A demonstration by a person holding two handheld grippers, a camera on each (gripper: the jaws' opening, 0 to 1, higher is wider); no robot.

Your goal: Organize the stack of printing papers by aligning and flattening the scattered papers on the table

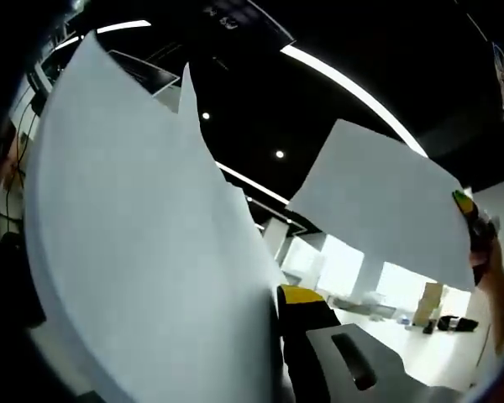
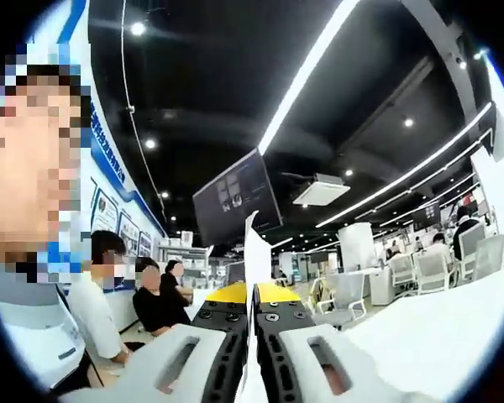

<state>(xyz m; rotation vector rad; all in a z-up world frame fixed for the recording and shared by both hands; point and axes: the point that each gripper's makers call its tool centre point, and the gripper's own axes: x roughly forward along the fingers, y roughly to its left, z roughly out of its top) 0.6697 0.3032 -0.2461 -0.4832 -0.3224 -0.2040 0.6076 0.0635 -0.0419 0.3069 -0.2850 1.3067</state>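
Edgewise, paper (image 2: 256, 252) upright between fingers (image 2: 227, 336)

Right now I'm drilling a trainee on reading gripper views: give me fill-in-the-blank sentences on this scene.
1. The right gripper is shut on an edge-on sheet of ____.
2. The tips of its jaws are coloured ____.
3. In the left gripper view, the sheets are held up against a dark ____.

Missing words: paper; yellow; ceiling

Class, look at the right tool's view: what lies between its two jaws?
A white paper sheet, seen edge-on, clamped between the right tool's closed jaws in the right gripper view.
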